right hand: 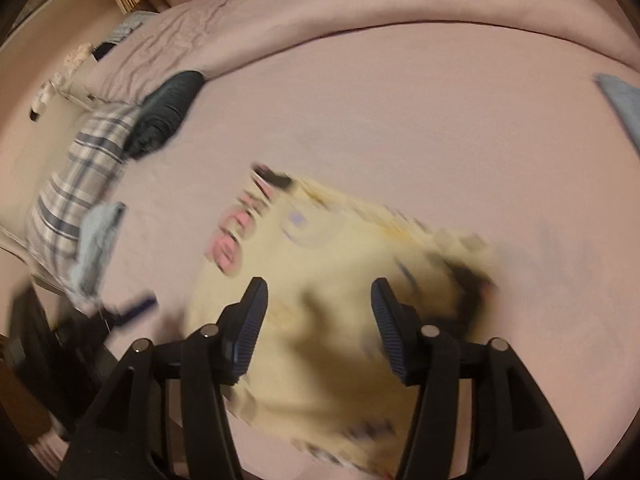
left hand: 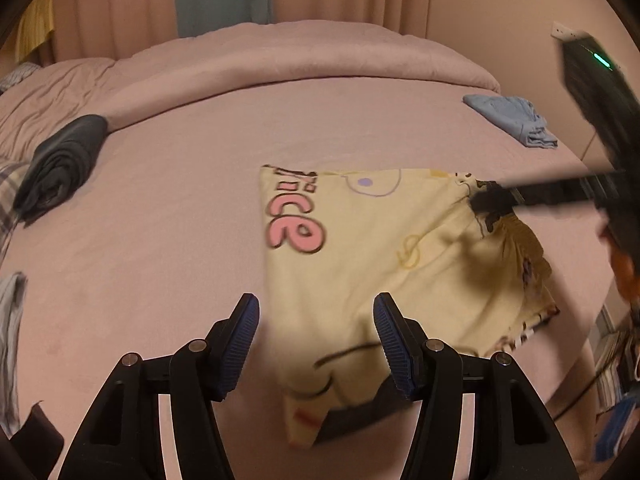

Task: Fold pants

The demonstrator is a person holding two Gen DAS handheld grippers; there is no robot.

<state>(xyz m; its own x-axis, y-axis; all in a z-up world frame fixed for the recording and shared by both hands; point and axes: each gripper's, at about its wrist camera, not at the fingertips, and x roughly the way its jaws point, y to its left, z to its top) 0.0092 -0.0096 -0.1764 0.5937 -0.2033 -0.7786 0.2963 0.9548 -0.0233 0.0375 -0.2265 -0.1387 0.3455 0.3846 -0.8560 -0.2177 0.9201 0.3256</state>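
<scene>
Pants point(left hand: 380, 264) of soft, light yellow printed cotton lie folded on the pink bed point(left hand: 160, 208) — limp, best pinched at a folded edge — both grippers' fingers point(left hand: 246, 340) released, empty.

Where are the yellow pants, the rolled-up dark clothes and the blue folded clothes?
yellow pants point(left hand: 380, 248): left wrist view, middle of cloth.
rolled dark clothes point(left hand: 60, 164): left wrist view, middle of roll.
blue folded clothes point(left hand: 512, 118): left wrist view, top layer.

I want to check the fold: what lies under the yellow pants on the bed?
The yellow pants lie flat, folded, on the pink bedsheet, which shows all around them. Whatever is directly beneath them, or between the layers, is covered.
</scene>
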